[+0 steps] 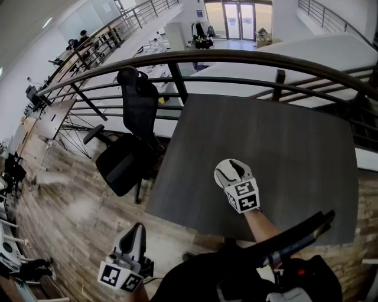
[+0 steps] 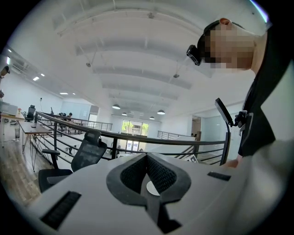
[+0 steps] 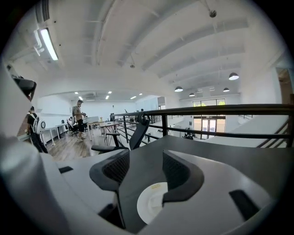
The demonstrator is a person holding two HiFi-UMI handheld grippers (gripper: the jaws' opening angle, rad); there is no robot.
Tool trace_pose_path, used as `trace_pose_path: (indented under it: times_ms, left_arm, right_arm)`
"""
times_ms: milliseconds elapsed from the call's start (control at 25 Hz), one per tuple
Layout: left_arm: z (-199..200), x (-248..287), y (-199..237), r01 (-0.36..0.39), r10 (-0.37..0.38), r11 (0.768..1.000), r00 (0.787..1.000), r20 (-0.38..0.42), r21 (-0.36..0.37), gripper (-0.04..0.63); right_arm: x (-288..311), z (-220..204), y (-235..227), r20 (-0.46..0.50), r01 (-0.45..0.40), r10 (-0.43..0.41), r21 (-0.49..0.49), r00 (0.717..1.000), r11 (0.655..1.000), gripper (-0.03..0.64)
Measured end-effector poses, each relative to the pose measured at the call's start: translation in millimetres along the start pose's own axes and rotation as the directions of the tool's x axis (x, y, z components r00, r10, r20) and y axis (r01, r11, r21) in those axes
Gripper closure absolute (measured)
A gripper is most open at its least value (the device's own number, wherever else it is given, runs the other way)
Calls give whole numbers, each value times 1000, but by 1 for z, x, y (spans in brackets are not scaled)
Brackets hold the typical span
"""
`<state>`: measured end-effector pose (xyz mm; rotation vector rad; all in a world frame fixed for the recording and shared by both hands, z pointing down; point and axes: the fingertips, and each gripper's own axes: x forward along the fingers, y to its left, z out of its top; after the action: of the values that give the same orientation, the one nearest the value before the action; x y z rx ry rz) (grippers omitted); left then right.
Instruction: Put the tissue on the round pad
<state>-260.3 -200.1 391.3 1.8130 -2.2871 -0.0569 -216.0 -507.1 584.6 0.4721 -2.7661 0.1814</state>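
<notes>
Over grey table [image 1: 295,153], right tool [image 1: 231,170], own view shows jaws apart

Tissue and round pad, your task items: neither one shows in your head view or either gripper view, which take in only the dark grey table [image 1: 283,153], so look and place cannot be told.

Open-plan office, white walls. Dark grey table [image 1: 283,147] stands against curved black railing [image 1: 236,57]. Black mesh office chair [image 1: 133,141] just left of table, on wood-plank floor [image 1: 65,218]. Row of desks [image 1: 56,115] runs down left side towards far end. Glass doors [image 1: 239,17] at far end, daylight coming through. White beamed ceiling [image 3: 161,36] overhead; round pendant lamps [image 3: 233,76] lit, strip light [image 3: 48,43] glowing at left. Standing person [image 3: 79,115] far off among desks.
</notes>
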Motion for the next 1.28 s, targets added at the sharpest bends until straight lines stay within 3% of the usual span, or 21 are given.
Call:
trace_pose_path:
  times_ms: [240, 440, 680, 1040, 1280]
  left_arm:
    - [-4, 2, 0, 80, -80, 997, 997, 18, 16, 592]
    - [-4, -15, 11, 142, -142, 990, 989, 31, 9, 592]
    - [-2, -31, 33, 219, -219, 976, 974, 59, 6, 592]
    - [-20, -58, 46, 354, -352, 935, 933, 74, -13, 592]
    - [-29, -85, 54, 457, -454, 889, 888, 76, -26, 592]
  right_arm:
    - [-30, 23, 16, 91, 27, -29, 26, 995, 999, 543]
    - [-59, 35, 37, 129, 89, -92, 27, 987, 996, 583]
    - [-89, 56, 76, 180, 137, -142, 40, 973, 990, 614]
    - [-143, 58, 134, 196, 230, -235, 47, 952, 972, 614]
    - [-178, 60, 183, 191, 274, -280, 60, 941, 960, 614]
